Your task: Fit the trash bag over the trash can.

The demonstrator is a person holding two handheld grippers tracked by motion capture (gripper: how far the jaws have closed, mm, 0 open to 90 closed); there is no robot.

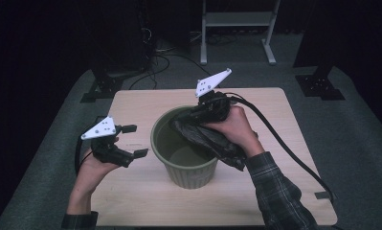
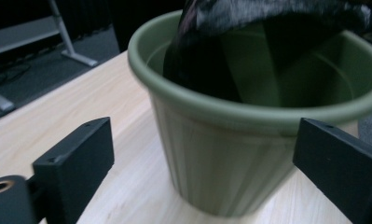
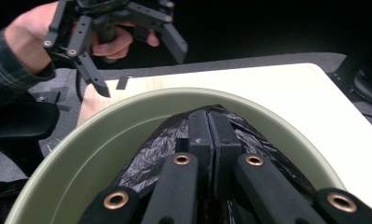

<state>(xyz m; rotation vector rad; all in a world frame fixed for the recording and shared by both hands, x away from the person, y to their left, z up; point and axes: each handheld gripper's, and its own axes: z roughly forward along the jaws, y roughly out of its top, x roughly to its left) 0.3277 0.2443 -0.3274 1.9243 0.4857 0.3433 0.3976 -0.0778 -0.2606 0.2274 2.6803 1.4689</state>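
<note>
Right gripper view: right tool (image 3: pixel 210 122) pinching black bag (image 3: pixel 146 154) over pot (image 3: pixel 81 144); left tool (image 3: pixel 141 58) spread.

right tongs (image 1: pixel 205 106) | clamp black bag (image 1: pixel 212 136) | over green pot (image 1: pixel 191 165)

Light wood bench (image 1: pixel 145 201) sits on grey carpet (image 1: pixel 365 143). Past its far edge there's a white metal stand (image 1: pixel 237 21) and a mess of cables (image 1: pixel 155 55) on the floor. Small bit of dark tape (image 1: pixel 323 195) near the bench's near right corner.
</note>
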